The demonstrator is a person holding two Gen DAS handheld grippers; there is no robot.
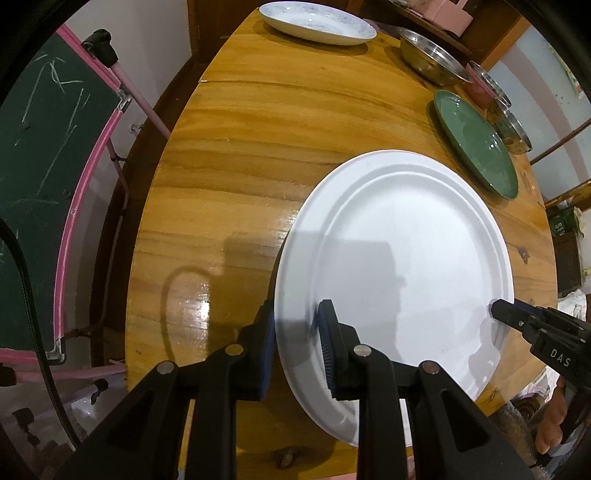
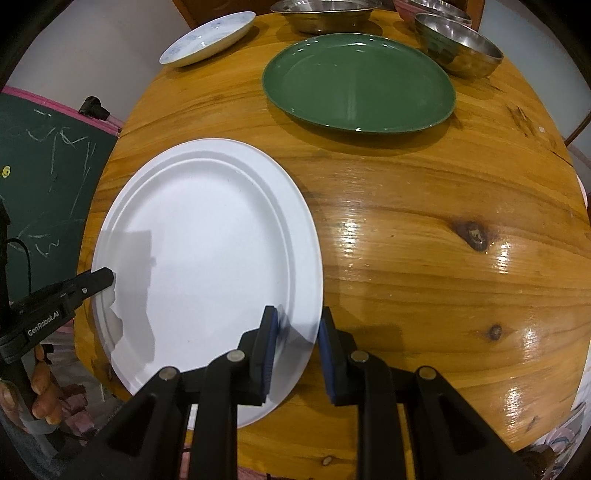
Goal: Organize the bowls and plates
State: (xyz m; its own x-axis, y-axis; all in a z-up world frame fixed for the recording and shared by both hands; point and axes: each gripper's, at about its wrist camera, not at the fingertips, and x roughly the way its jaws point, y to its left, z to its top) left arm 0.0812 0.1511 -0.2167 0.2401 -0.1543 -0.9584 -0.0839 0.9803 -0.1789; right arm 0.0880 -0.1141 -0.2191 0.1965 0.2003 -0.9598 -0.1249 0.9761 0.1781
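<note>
A large white plate (image 1: 402, 266) lies on the wooden table (image 1: 229, 177); it also shows in the right wrist view (image 2: 207, 251). My left gripper (image 1: 297, 339) straddles the plate's left rim, one finger on each side, with a small gap showing. My right gripper (image 2: 297, 339) straddles the plate's right rim the same way. Each gripper shows in the other's view, my right gripper (image 1: 517, 314) at the plate's far edge and my left gripper (image 2: 99, 278) likewise. A green plate (image 2: 358, 81) lies beyond the white one.
A white patterned dish (image 2: 208, 38) sits at the far left of the table. Steel bowls (image 2: 458, 44) and a larger steel bowl (image 2: 325, 13) stand at the back. A green chalkboard with a pink frame (image 1: 48, 155) stands left of the table.
</note>
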